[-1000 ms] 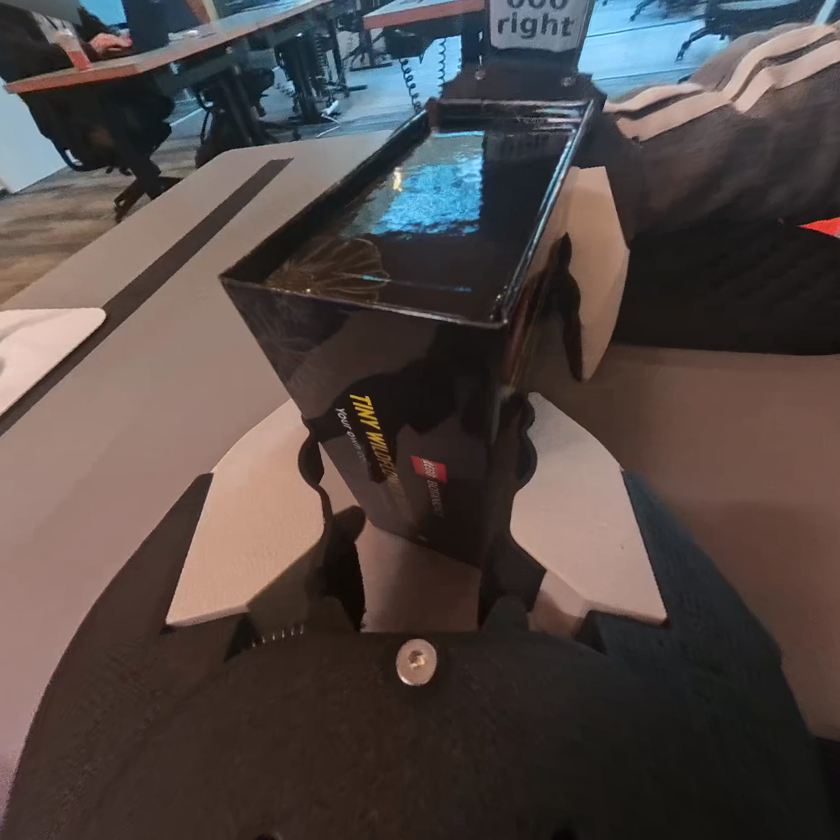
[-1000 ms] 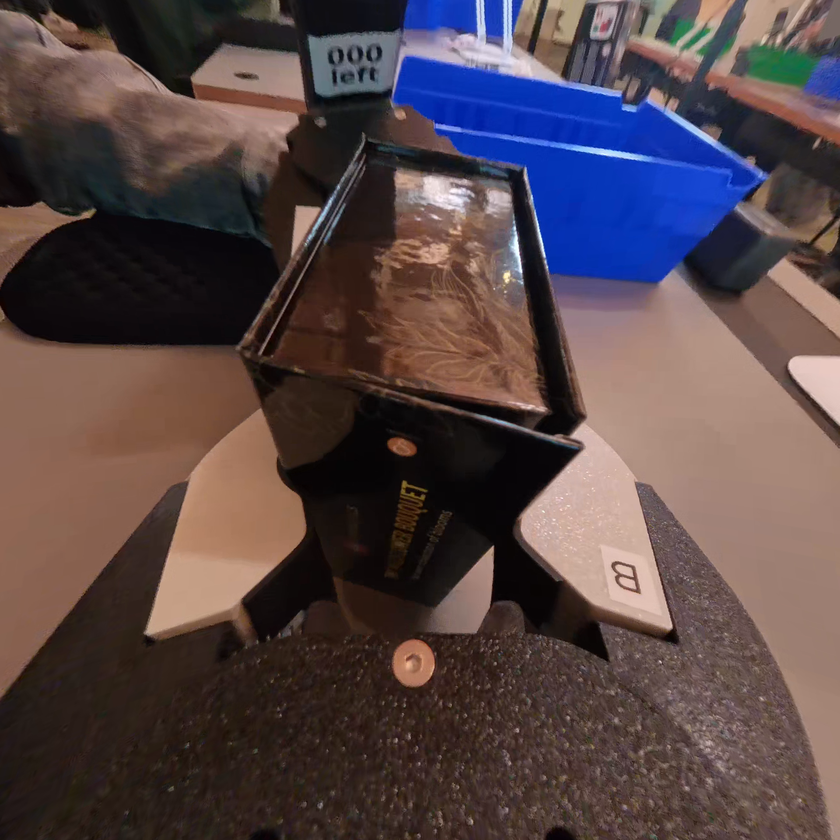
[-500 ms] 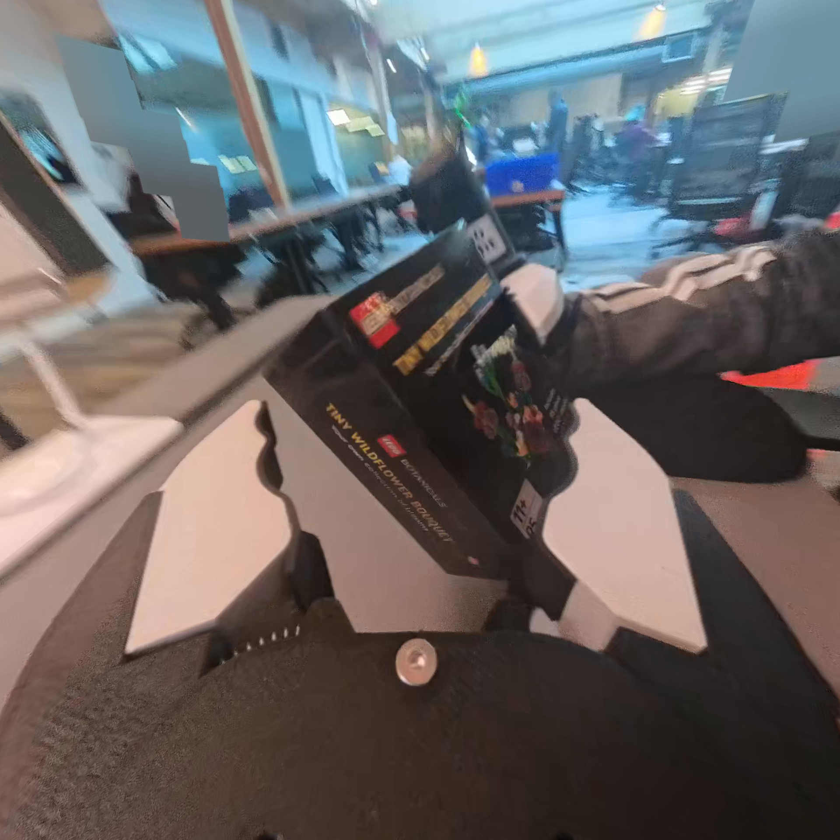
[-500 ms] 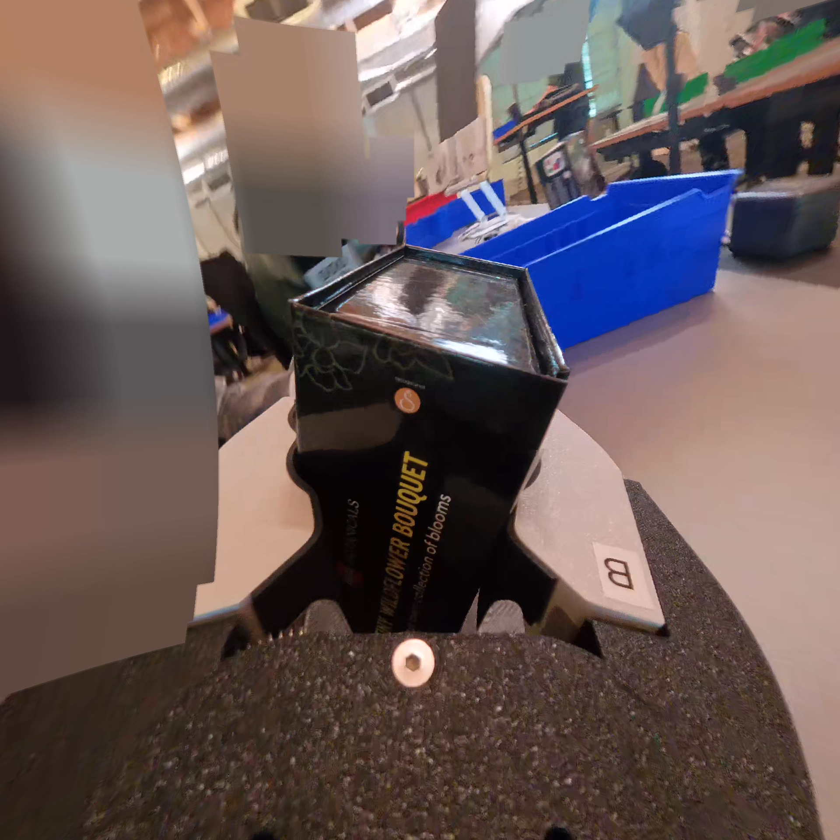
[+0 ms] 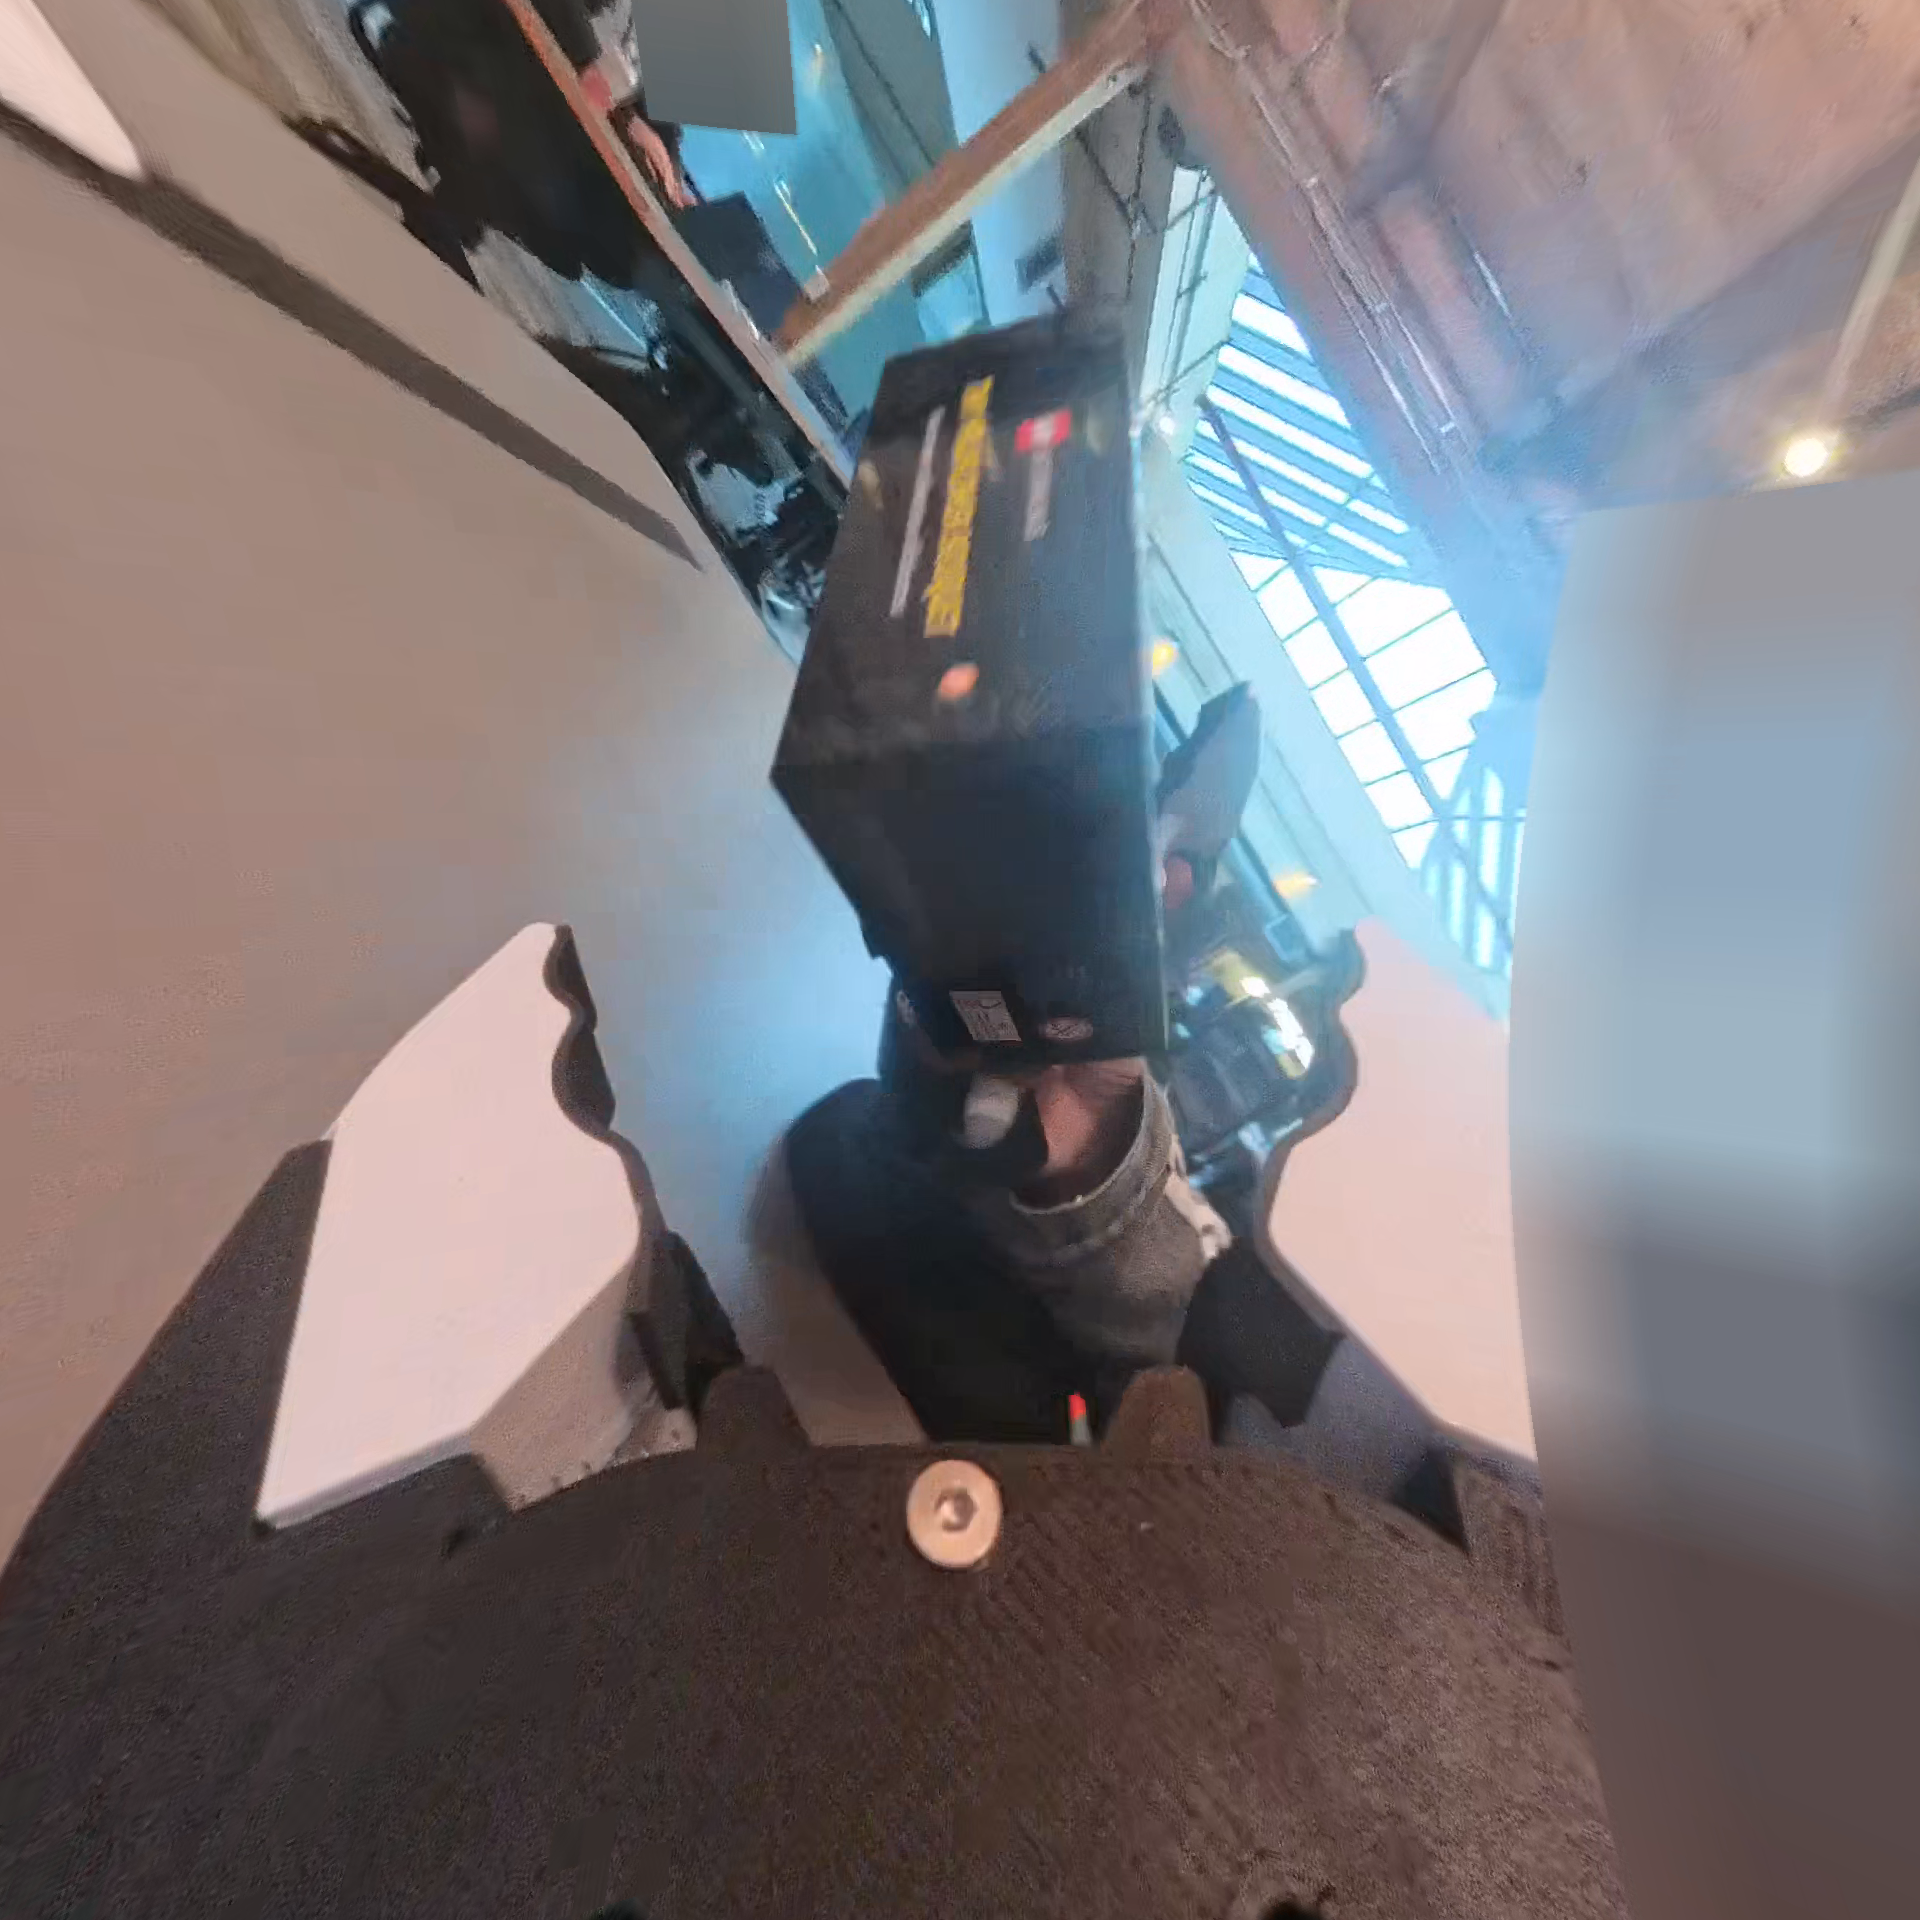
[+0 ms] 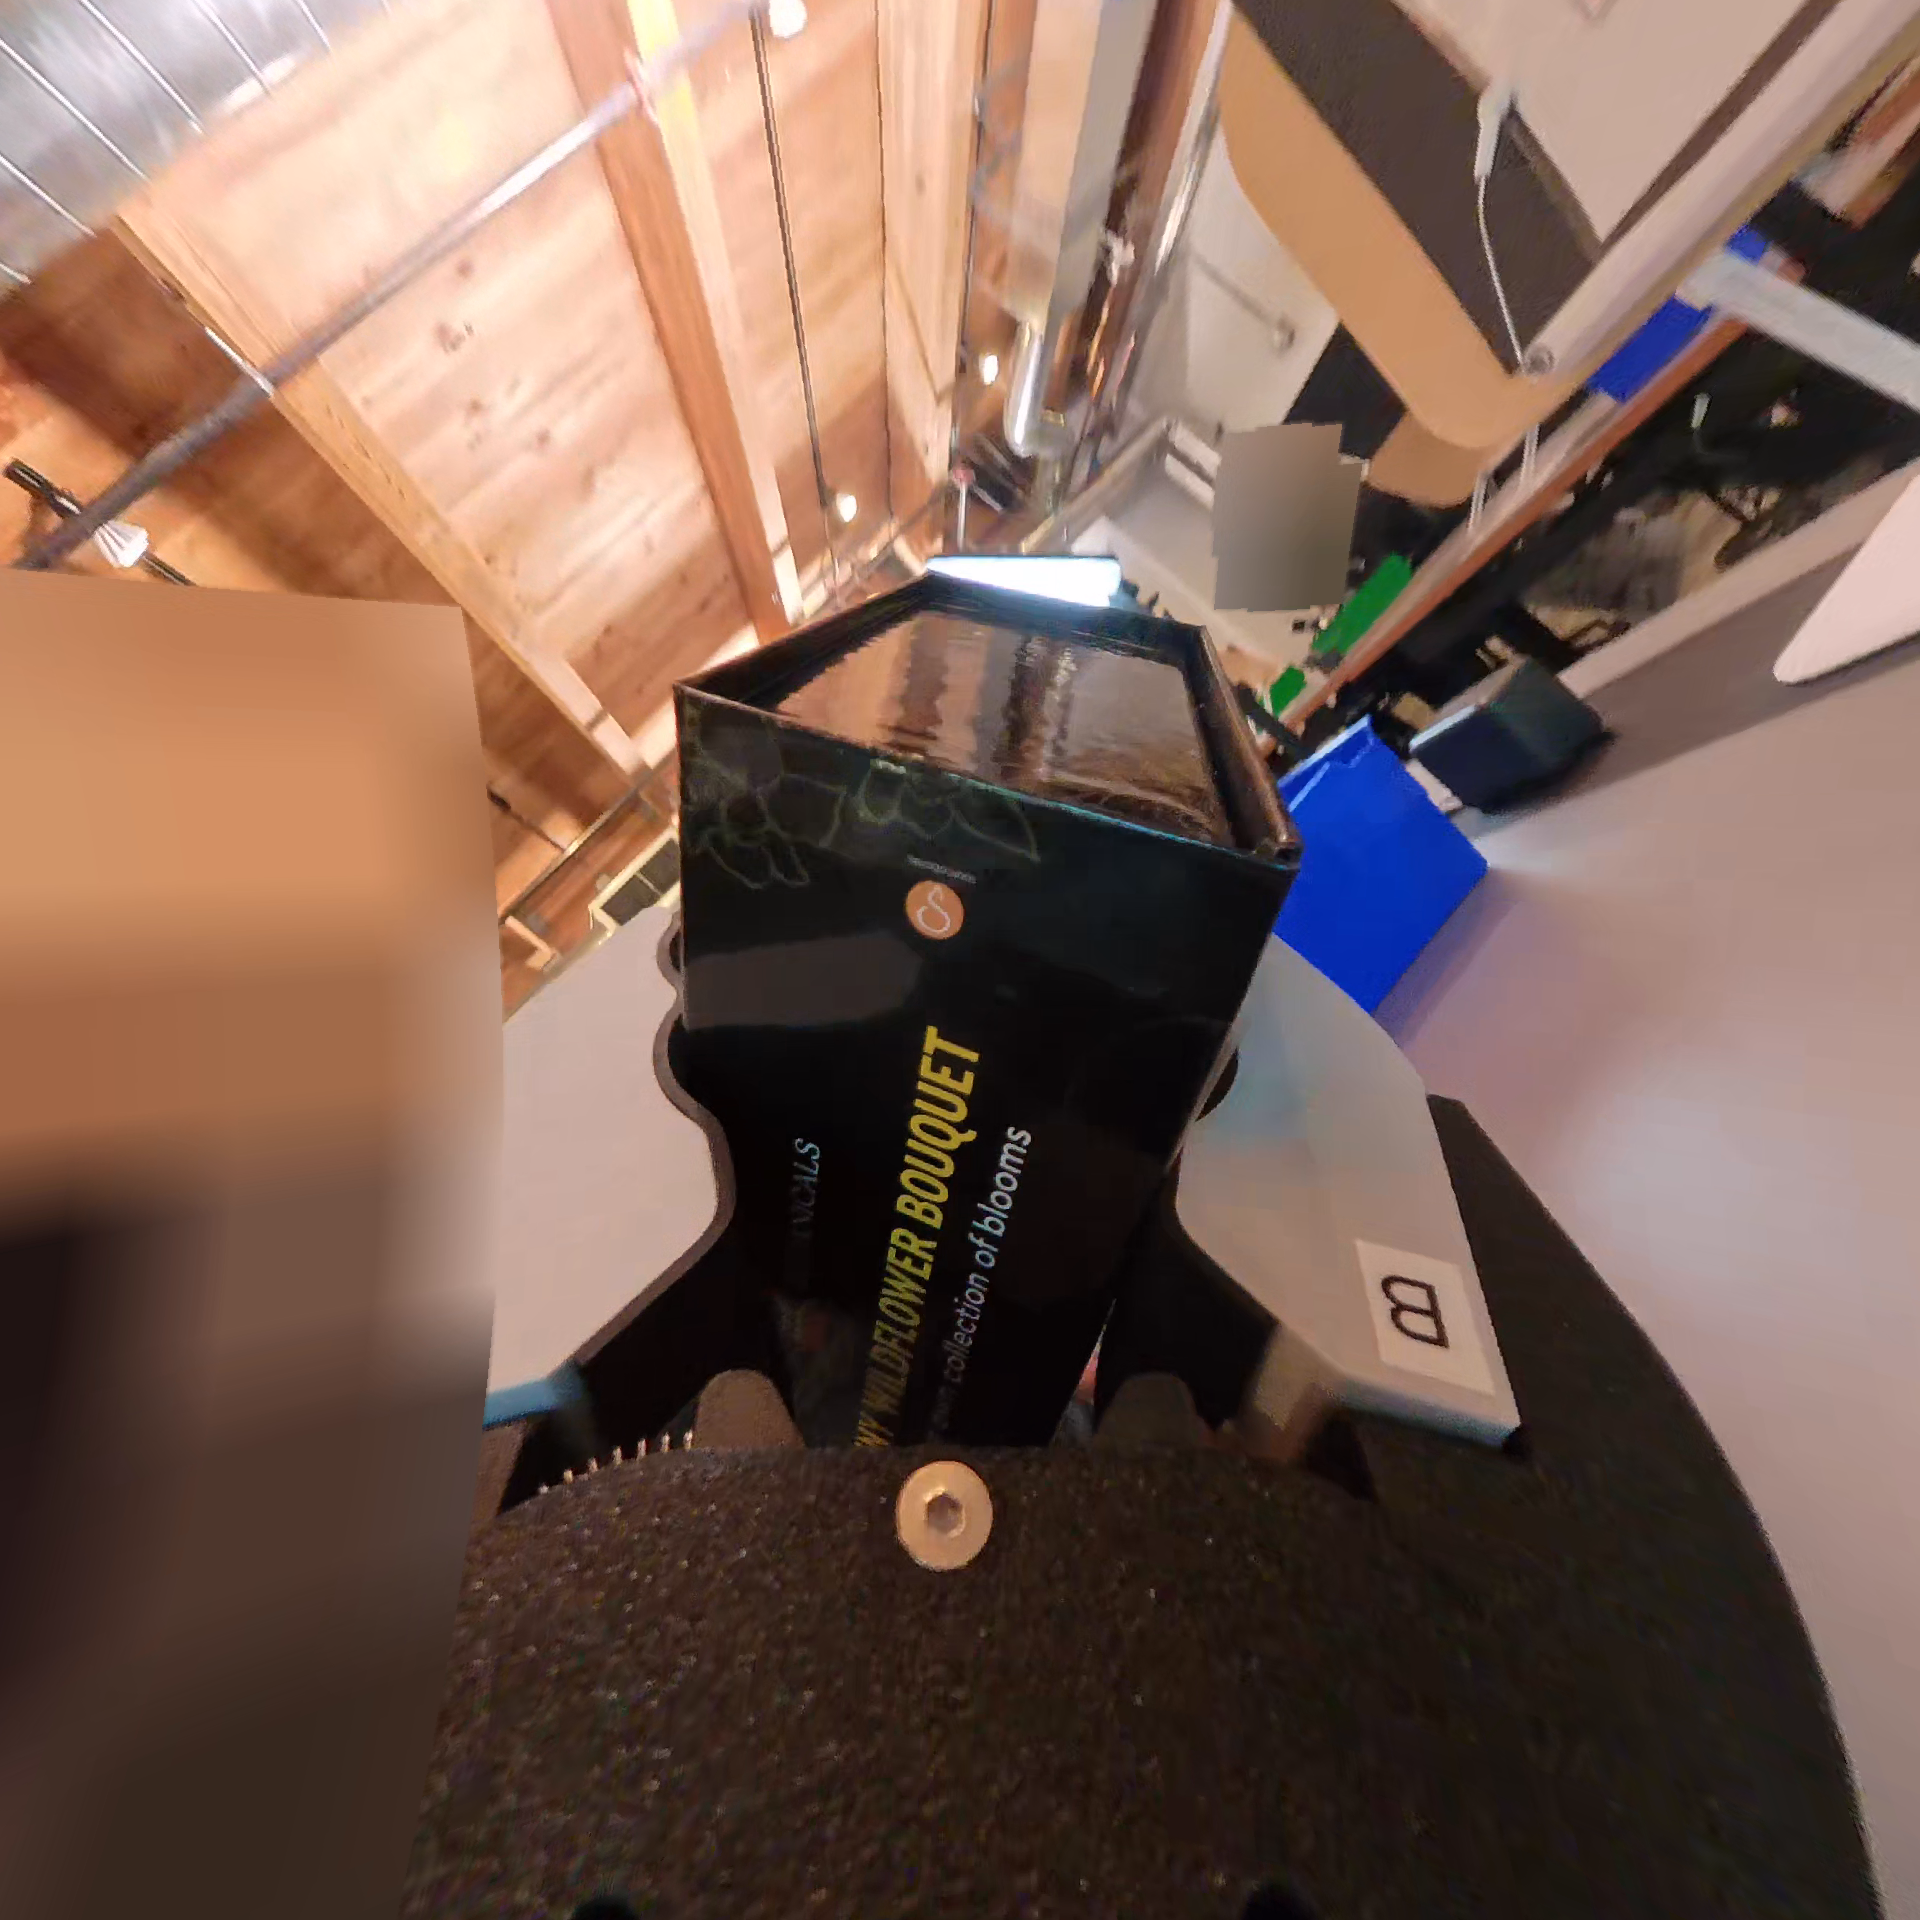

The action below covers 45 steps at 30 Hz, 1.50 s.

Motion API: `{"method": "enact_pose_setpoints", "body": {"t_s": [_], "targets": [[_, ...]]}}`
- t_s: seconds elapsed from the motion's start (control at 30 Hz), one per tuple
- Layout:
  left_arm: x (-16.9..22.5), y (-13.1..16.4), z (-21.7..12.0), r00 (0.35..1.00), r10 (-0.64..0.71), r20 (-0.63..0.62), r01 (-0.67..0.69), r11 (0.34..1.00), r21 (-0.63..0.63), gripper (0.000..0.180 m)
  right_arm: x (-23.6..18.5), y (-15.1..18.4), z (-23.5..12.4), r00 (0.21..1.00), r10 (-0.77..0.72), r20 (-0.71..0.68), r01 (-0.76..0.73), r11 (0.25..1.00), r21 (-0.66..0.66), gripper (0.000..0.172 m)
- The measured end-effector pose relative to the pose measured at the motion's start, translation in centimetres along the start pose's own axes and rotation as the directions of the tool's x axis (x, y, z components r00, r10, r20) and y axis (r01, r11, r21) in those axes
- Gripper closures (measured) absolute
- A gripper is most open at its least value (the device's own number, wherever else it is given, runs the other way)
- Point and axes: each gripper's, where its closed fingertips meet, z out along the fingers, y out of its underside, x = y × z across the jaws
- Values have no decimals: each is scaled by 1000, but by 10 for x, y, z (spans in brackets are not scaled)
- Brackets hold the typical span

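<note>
My right gripper (image 6: 956, 997) is shut on a glossy black cardboard box (image 6: 966, 987) with yellow print. Both pads press its sides, and the box stands up and away from me, lifted off the table. In the left wrist view the same box (image 5: 987, 675) hangs in the air ahead, with a sleeve (image 5: 1101, 1216) below it. My left gripper (image 5: 956, 935) is wide open. Its white fingers (image 5: 468, 1195) stand well clear of the box and hold nothing.
A blue bin (image 6: 1371, 883) stands on the grey table (image 6: 1714, 935) to the right behind the box. A white pad (image 6: 1860, 592) lies farther right. The grey table top (image 5: 312, 623) fills the left of the left wrist view. Wooden ceiling beams are overhead. My right fingertips sit around 10 cm from my left ones.
My left gripper opened and let go of the box, then drew back from it. My right gripper kept its hold and swung the box up off the table, and both views tilted towards the ceiling.
</note>
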Motion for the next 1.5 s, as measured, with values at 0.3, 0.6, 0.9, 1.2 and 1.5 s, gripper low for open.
{"method": "enact_pose_setpoints", "body": {"t_s": [0.3, 0.6, 0.9, 1.2, 1.5], "targets": [[21, 2, 22, 931, -250, -264, 265, 964, 20, 103, -11, 15, 3, 998, -49, -32, 52, 992, 115, 80], [26, 4, 2, 930, -205, -304, 180, 978, -109, 110, -25, 52, 0, 997, -71, -17, 68, 990, -123, 78], [15, 0, -22, 965, -207, -162, 140, 927, -348, 110, -17, 33, -55, 960, 254, -119, -280, 837, -471, 65], [-16, 11, 2, 981, -194, -29, 162, 885, -435, 110, 23, 53, -57, 963, 23, -267, -204, 710, -674, 107], [-62, 12, 14, 975, -166, 149, 213, 895, -392, 110, 64, 64, -69, 917, 125, -379, -359, 674, -645, 107]]}}
